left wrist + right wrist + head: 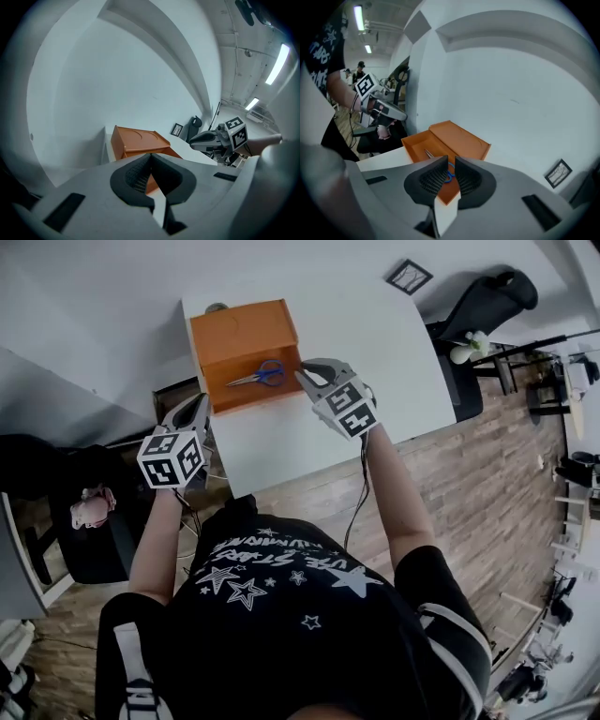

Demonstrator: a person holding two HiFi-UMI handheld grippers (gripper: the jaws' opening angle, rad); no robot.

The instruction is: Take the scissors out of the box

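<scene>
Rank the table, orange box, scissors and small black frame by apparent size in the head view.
1. Table
2. Orange box
3. Scissors and black frame: too alike to rank.

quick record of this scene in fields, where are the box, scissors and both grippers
box: orange box, open, lid raised, on the white table
scissors: blue-handled scissors, lying inside the box, not gripped
left gripper: left gripper, shut, empty, just off the box's near left corner
right gripper: right gripper, shut, empty, tips at the box's right edge, close to the scissors' handles
task status: scissors not yet taken out
</scene>
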